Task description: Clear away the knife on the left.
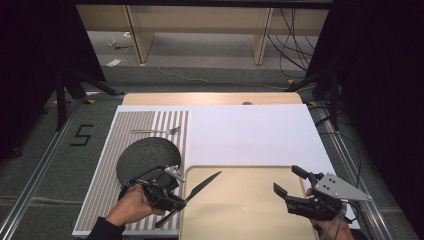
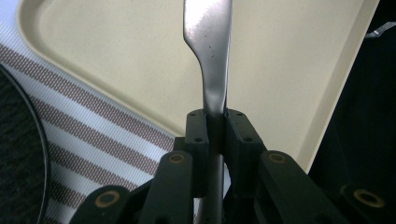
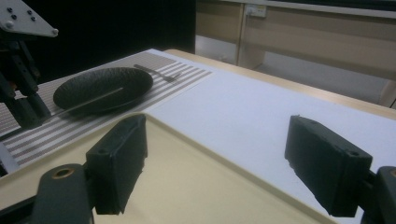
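Looking down, high view:
Left gripper (image 1: 176,201): held in the person's left hand (image 1: 132,204) near the front edge of the table, at the seam between striped placemat (image 1: 102,172) and tray; jaws clamped on the handle of a table knife.
Table knife (image 1: 200,187): long axis slanted, blade tip pointing forward and right over the beige tray's left part, handle end pointing back toward the front edge over the placemat.
Beige tray (image 1: 240,205): at the front edge of the table, right of the placemat, resting on the white board (image 1: 250,132).
Black plate (image 1: 147,157): on the placemat, just behind the left gripper.
Fork (image 1: 156,131): on the placemat behind the plate, lying crosswise with tines toward the right.
Right gripper (image 1: 291,181): over the tray's right edge near the front right corner, jaws wide apart, holding nothing.

Left gripper view:
Knife (image 2: 209,56): rises straight up from between the closed jaws, blade over the tray (image 2: 289,65); the tip is cut off at the top edge.
Placemat (image 2: 98,130): stripes at lower left, plate rim (image 2: 23,154) at far left.

Right gripper view:
Jaws: standing well apart above the tray (image 3: 196,186), nothing between them.
Plate (image 3: 103,87): on the placemat (image 3: 177,77) toward the far left, fork (image 3: 154,72) beyond it.
Left gripper's body (image 3: 21,88): at the left edge.
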{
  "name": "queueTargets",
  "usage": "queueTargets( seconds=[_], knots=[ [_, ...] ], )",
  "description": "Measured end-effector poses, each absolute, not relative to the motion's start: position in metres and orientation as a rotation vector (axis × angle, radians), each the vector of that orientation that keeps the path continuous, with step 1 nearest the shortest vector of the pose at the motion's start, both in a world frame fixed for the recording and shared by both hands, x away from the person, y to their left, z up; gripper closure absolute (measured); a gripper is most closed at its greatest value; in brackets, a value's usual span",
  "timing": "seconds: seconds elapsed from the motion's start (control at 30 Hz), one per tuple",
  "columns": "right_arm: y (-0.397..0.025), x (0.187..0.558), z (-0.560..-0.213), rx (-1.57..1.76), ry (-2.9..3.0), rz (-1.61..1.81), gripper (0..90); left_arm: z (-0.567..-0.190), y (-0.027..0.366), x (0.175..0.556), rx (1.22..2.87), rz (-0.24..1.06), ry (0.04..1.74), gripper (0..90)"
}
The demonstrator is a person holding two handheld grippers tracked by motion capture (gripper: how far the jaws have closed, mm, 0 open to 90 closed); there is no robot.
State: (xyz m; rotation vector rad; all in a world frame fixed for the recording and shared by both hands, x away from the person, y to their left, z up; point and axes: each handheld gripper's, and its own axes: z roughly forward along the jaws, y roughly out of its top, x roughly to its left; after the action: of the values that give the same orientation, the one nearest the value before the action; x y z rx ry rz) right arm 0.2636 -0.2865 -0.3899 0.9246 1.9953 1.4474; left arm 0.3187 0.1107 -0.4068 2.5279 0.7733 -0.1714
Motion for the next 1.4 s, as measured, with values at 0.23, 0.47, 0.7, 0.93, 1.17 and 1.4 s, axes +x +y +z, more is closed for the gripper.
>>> queueTargets(
  seconds=[0.23,0.47,0.7,0.93,1.17,1.4],
  knots=[
    [-0.287,0.264,-0.390,0.929,1.994,1.452,21.8,-0.406,0.094,0.321,2.530,-0.204,0.745,80.1],
    [-0.287,0.264,-0.390,0.926,1.993,1.453,21.8,-0.410,0.073,0.325,2.548,-0.253,0.731,80.0],
    [-0.287,0.264,-0.390,0.927,1.992,1.457,21.8,-0.413,0.056,0.329,2.572,-0.330,0.745,80.0],
    [-0.287,0.263,-0.390,0.924,1.995,1.452,21.8,-0.413,0.038,0.333,2.626,-0.354,0.745,80.1],
    [-0.287,0.263,-0.390,0.921,1.996,1.452,21.8,-0.429,0.021,0.338,2.648,-0.415,0.725,80.0],
    [-0.286,0.263,-0.390,0.919,1.998,1.453,21.8,-0.437,0.010,0.339,2.653,-0.460,0.732,80.0]
  ],
)
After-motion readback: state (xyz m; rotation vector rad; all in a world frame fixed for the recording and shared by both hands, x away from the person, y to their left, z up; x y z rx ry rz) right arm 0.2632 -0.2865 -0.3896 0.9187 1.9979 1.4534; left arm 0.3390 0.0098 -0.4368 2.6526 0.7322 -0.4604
